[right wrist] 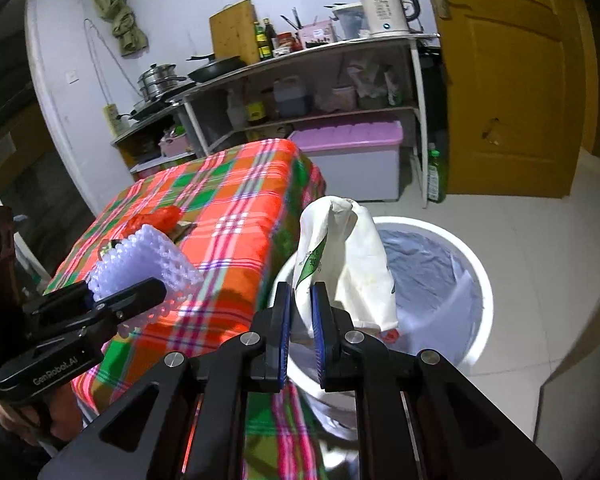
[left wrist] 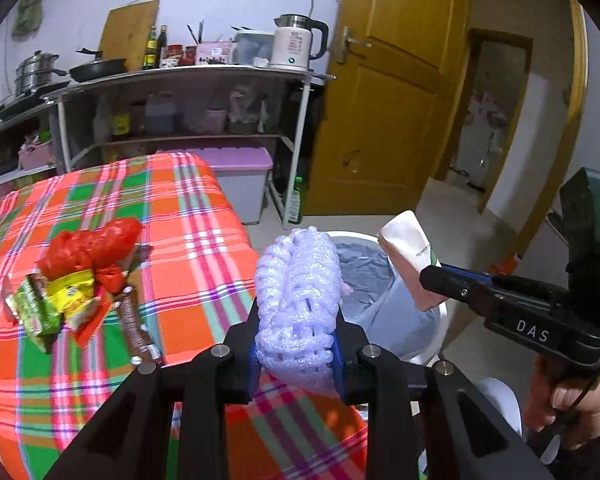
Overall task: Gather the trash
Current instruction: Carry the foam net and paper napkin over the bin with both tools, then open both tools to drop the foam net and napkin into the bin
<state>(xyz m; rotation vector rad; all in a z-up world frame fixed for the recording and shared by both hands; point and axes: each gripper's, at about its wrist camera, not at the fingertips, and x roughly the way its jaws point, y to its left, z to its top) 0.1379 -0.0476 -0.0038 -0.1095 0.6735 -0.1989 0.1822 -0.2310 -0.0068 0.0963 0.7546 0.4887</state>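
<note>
My left gripper (left wrist: 298, 356) is shut on a pale lavender foam net sleeve (left wrist: 298, 300), held over the table's right edge, beside the bin. My right gripper (right wrist: 300, 320) is shut on a crumpled white paper bag (right wrist: 344, 264) with green print, which hangs above the white trash bin (right wrist: 420, 224) with its grey liner. In the left wrist view the right gripper (left wrist: 430, 276) and the bag (left wrist: 406, 248) sit over the bin (left wrist: 352, 236). The right wrist view shows the left gripper (right wrist: 124, 286) and the net (right wrist: 148, 260) over the cloth. A pile of red, yellow and green wrappers (left wrist: 76, 292) lies on the table.
The table wears an orange, green and pink plaid cloth (left wrist: 180, 220). Behind it stand metal shelves (left wrist: 188, 80) with a kettle, pans and bottles, and a purple-lidded storage box (left wrist: 240, 184). A yellow wooden door (left wrist: 392, 92) stands open at the right. A hand (left wrist: 572, 408) holds the right gripper.
</note>
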